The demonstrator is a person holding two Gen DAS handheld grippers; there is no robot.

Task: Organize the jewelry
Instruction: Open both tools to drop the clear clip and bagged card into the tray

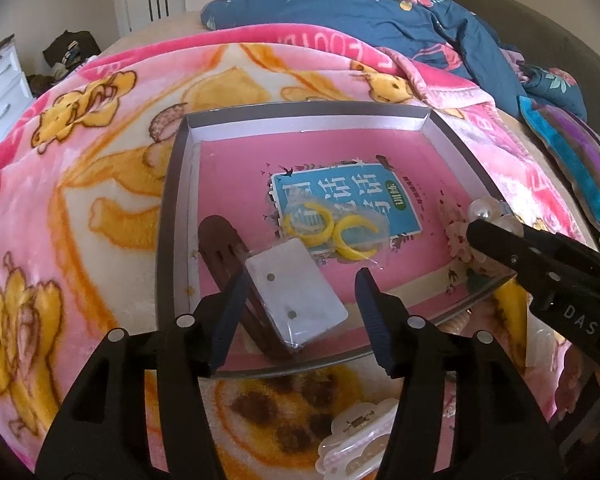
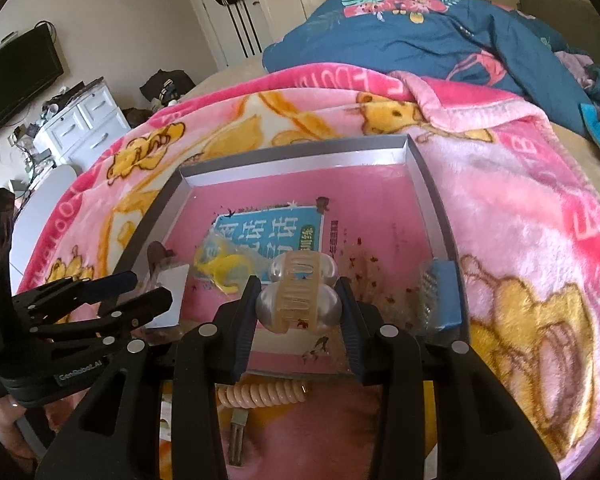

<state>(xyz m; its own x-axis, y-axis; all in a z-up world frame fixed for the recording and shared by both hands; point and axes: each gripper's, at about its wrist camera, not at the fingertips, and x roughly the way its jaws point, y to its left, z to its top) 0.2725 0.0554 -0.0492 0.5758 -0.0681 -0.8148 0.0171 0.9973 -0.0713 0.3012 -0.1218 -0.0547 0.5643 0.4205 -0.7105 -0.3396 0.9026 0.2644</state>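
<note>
A grey-rimmed tray [image 1: 176, 184] with a pink printed floor lies on the blanket. My left gripper [image 1: 300, 276] stands open over its near left corner. A white earring card in a clear packet [image 1: 300, 300] lies between the pads, on top of a brown hair clip [image 1: 220, 240]; the right pad is clear of the card. A clear bag of yellow rings [image 1: 332, 232] lies mid-tray. My right gripper [image 2: 298, 280] is shut on a clear and peach hair claw [image 2: 298, 296], held above the tray's near right part. The left wrist view shows the same claw [image 1: 485, 209] in the right gripper [image 1: 478, 232].
A blue-backed comb clip [image 2: 440, 296] sits in the tray's right corner. A peach spiral hair tie [image 2: 260, 394], a metal clip [image 2: 238, 436] and a white hair claw [image 1: 360, 444] lie on the pink bear blanket [image 1: 100, 184] in front of the tray. A blue floral quilt [image 1: 380, 12] is bunched behind.
</note>
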